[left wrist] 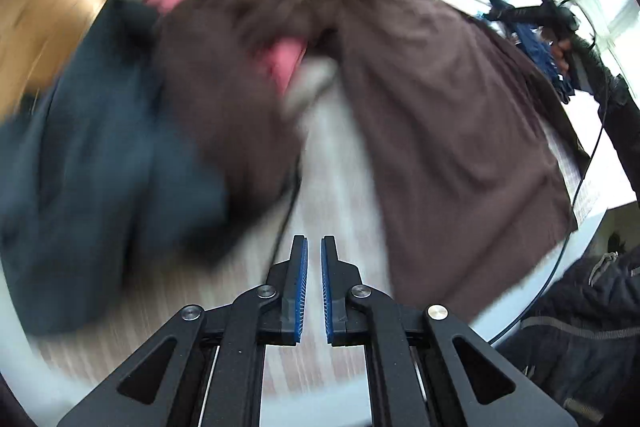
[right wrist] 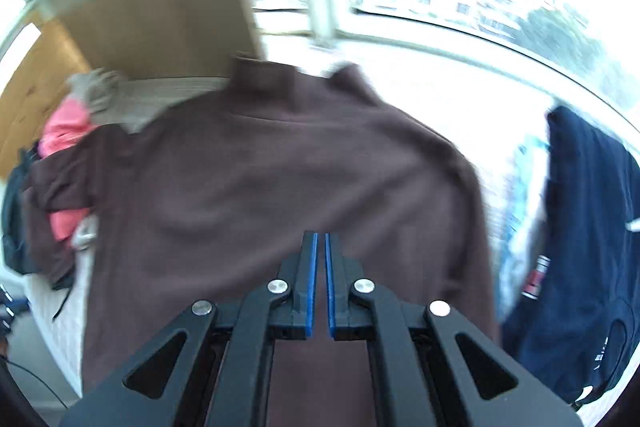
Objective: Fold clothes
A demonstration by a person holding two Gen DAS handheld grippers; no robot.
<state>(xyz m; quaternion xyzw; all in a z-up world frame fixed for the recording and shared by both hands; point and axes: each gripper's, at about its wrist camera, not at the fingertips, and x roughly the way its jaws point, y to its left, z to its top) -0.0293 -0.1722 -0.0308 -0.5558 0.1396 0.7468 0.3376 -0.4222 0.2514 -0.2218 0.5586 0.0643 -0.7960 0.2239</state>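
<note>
Two grippers, left (left wrist: 314, 247) and right (right wrist: 321, 245), are nearly closed and hold nothing. The brown top (right wrist: 280, 167) lies spread on the bench (left wrist: 336, 163), beside a heap (left wrist: 120, 131) of clothes. Folding seems about to begin; next, each gripper needs an edge to pinch.

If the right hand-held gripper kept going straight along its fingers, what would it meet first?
Most likely the brown sweater, spread directly ahead of the right hand-held gripper; blur leaves the depth uncertain.
</note>
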